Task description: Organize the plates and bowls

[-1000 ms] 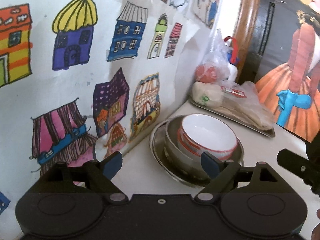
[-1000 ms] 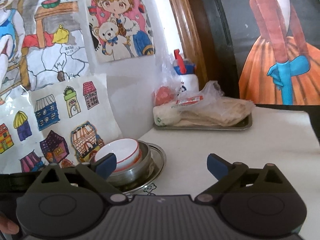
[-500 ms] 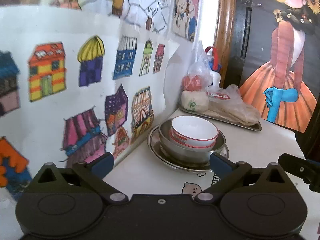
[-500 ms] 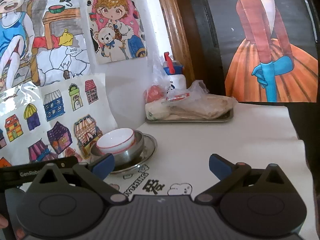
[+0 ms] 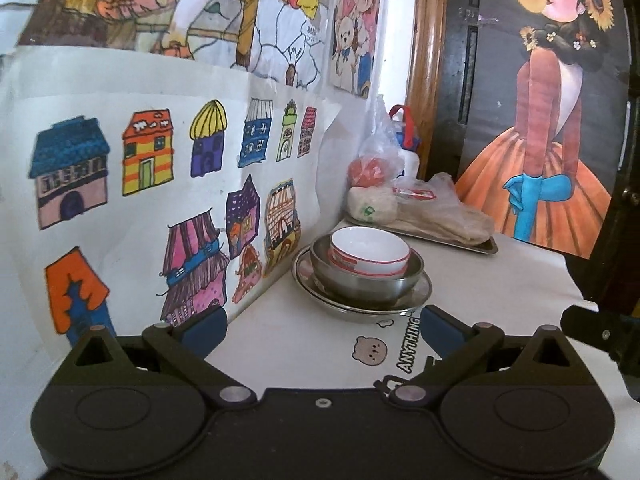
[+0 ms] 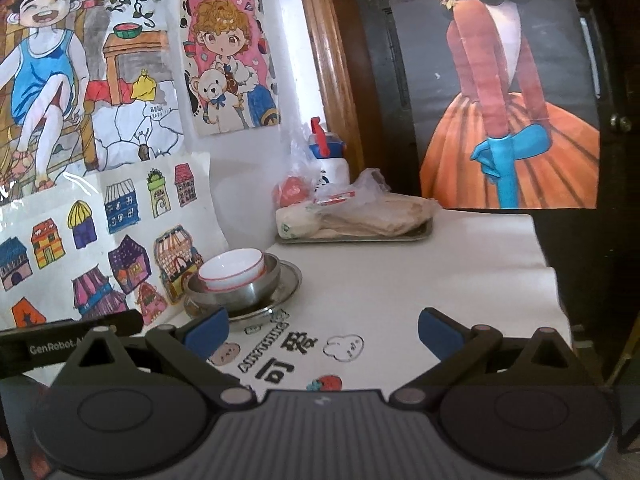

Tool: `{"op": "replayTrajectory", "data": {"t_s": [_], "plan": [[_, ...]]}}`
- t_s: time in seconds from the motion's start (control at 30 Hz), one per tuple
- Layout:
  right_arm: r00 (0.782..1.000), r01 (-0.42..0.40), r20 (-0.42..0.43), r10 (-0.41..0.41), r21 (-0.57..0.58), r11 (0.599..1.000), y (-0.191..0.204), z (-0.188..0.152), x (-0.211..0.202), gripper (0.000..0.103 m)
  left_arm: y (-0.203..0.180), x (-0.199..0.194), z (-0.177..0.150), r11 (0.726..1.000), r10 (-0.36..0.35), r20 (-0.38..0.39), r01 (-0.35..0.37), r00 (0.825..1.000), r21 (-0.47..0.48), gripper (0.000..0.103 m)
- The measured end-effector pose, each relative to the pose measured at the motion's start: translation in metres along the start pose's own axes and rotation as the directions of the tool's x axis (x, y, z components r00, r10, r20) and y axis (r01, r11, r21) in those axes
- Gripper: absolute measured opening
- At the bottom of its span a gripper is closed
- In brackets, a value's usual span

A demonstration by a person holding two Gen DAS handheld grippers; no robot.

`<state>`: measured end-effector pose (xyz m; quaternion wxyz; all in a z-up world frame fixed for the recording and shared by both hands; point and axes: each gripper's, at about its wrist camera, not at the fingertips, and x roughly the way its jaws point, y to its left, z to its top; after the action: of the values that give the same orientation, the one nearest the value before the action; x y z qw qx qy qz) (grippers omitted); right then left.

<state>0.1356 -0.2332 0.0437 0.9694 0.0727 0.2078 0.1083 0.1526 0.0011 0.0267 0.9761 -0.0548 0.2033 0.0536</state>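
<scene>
The left gripper (image 5: 324, 324) stood wide, its 2 blue pads apart with nothing between them, hanging above the bench (image 5: 500, 280) short of the dishes. The right gripper (image 6: 323, 326) was spread just as wide and equally empty, over the printed white cover of the bench.

Ahead of the left gripper sat the stack: a white bowl (image 5: 370, 250) with a red band nested in a steel bowl (image 5: 368, 278), which rested on a steel plate (image 5: 420, 286). The stack stood near the bench's left edge, just beside a sheet of coloured house drawings (image 5: 168, 184) on the wall. Behind it lay a metal tray (image 5: 486, 245) carrying bagged food (image 5: 440, 216), and a white bottle (image 5: 410, 160) with a red and blue cap stood in the corner.

The left wrist view showed the stack nearly centred and close, plus a bear print and the word ANYTHING on the cover, and a black part of the other tool at its right edge. The right wrist view placed the stack off to the left, partly behind its left finger (image 6: 206, 326), and showed far more of the bare cover, a cloud and a strawberry print, and the bench's right edge. It alone showed the cartoon poster of a child with a teddy bear (image 6: 224, 64) in full. Both views caught the painting of a figure in an orange skirt (image 6: 508, 140).
</scene>
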Motion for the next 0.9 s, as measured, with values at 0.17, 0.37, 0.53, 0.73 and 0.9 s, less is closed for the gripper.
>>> {"op": "replayTrajectory", "data": {"t_s": [0.17, 0.37, 0.53, 0.73, 0.9], "plan": [[1.0, 0.017, 0.011, -0.017, 0.024, 1.0, 0.004, -0.012, -0.02, 0.103, -0.001, -0.019, -0.009, 0.999, -0.003, 0.035, 0.001, 0.999, 0.037, 0.102], [0.998, 0.05, 0.027, -0.052, 0.053, 0.997, 0.006, -0.027, -0.039, 0.103, 0.0, -0.041, -0.024, 0.997, -0.022, 0.086, 0.016, 0.996, 0.071, 0.102], [0.997, 0.072, 0.033, -0.075, 0.076, 0.994, 0.008, -0.041, -0.052, 0.103, 0.004, -0.055, -0.036, 0.998, -0.029, 0.115, 0.022, 0.993, 0.06, 0.102], [0.994, 0.098, 0.043, -0.101, 0.061, 0.993, 0.014, -0.055, -0.064, 0.103, 0.009, -0.067, -0.05, 0.998, -0.026, 0.133, 0.018, 0.991, 0.064, 0.102], [0.992, 0.113, 0.053, -0.116, 0.055, 0.992, 0.018, -0.063, -0.07, 0.103, 0.013, -0.069, -0.059, 0.998, -0.014, 0.122, 0.007, 0.992, 0.057, 0.102]]}}
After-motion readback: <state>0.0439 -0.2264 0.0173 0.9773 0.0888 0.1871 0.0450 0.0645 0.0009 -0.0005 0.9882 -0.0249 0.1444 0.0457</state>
